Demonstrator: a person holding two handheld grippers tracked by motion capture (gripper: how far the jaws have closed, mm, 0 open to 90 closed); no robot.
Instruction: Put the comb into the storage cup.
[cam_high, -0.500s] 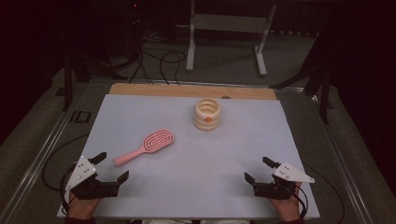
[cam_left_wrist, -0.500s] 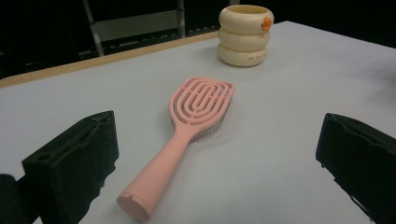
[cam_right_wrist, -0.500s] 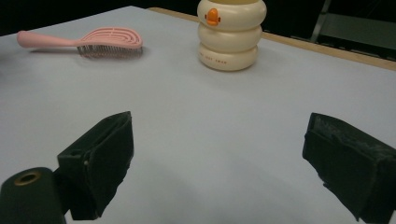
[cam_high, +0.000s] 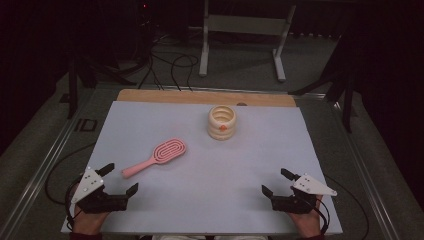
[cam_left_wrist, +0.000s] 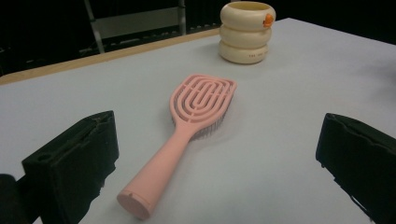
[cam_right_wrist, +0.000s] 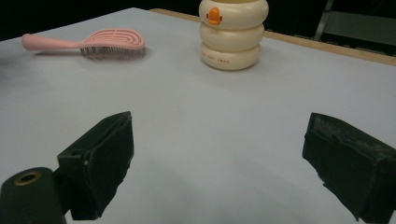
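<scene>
The table (cam_high: 200, 200) carries a pale sheet, and beyond its far edge the room is too dark to make out. The ringed cream cup (cam_high: 222, 122) stands near the far edge; the right gripper view shows its orange mark. The pink hairbrush (cam_high: 156, 157) lies bristles down just ahead of the left gripper (cam_high: 120, 179). The left gripper and the right gripper (cam_high: 277, 182) both rest with jaws wide apart, holding nothing

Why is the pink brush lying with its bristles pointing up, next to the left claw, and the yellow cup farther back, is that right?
Not quite. The pink brush lies bristles down, against the table, as the left gripper view shows. The rest is right: it lies near the left claw, and the yellow cup stands farther back.
</scene>
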